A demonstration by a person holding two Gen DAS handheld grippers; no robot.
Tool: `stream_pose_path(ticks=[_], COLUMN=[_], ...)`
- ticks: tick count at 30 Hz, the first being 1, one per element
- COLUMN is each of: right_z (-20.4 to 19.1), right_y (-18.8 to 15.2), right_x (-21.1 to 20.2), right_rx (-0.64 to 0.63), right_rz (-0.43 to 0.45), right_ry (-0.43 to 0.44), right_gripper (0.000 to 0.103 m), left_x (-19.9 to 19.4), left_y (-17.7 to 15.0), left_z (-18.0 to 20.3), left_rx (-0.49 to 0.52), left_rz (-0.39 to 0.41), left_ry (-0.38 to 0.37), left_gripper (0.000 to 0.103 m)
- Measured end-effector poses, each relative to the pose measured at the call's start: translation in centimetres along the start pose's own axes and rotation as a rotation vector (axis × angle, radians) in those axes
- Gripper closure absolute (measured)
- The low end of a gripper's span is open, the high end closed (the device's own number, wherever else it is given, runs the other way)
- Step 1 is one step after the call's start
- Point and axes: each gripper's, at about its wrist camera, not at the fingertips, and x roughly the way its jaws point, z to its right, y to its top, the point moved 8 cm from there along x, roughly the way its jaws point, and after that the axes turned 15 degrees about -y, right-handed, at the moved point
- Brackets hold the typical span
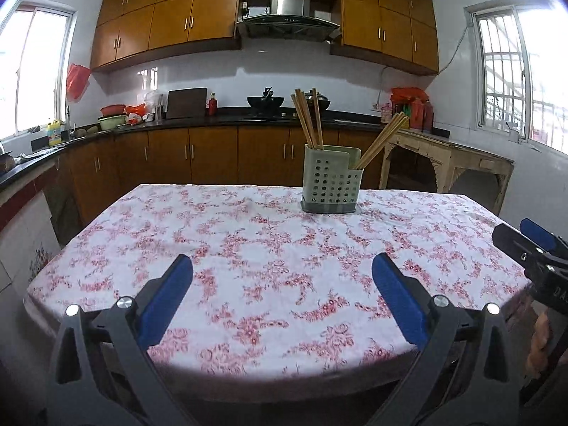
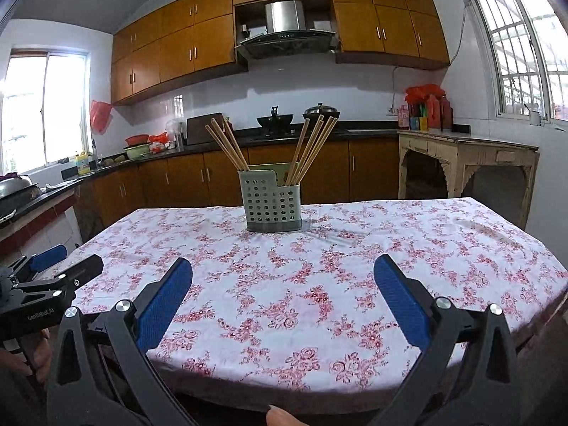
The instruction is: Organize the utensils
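Both claws hover low over the near edge of the counter, each spread wide and holding nothing. From its own camera, the left claw (image 1: 282,296) shows two blue pads (image 1: 165,298) far apart; the right claw (image 2: 283,298) looks the same, and each claw's tip peeks into the other's view at the side.

Toward the far side of the counter (image 2: 443,248), which wears a white cloth with pink flowers, stands a pale green perforated holder (image 2: 269,200) with two compartments. Chopsticks (image 2: 227,145) lean left out of the taller compartment, and a second bunch (image 2: 312,149) leans right out of the lower one.

No loose utensils show on the cloth, so the sorting looks finished or nearly so; whether anything lies out of view cannot be told.

Nothing stands between the claws and the holder. Behind it are wooden cabinets, a dark worktop with a wok (image 2: 275,120), a range hood, and windows on both sides.
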Motion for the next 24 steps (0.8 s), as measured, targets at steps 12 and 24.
stream_pose_path(ticks=[12,24], right_z=[0.3,0.5], right_y=[-1.0,-2.2], right_x=[-0.8,0.0], right_rx=[0.021,0.023], right_rz=[-0.006,-0.069], right_ry=[-0.015,-0.021], right_gripper=[0.002,0.002], left_x=[-0.7,0.2], left_y=[-0.3,-1.2], left_z=[0.8,1.0], left_rx=[0.0,-0.019], left_rz=[0.027,-0.011], left_ry=[-0.007,-0.024], left_gripper=[0.004,0.004])
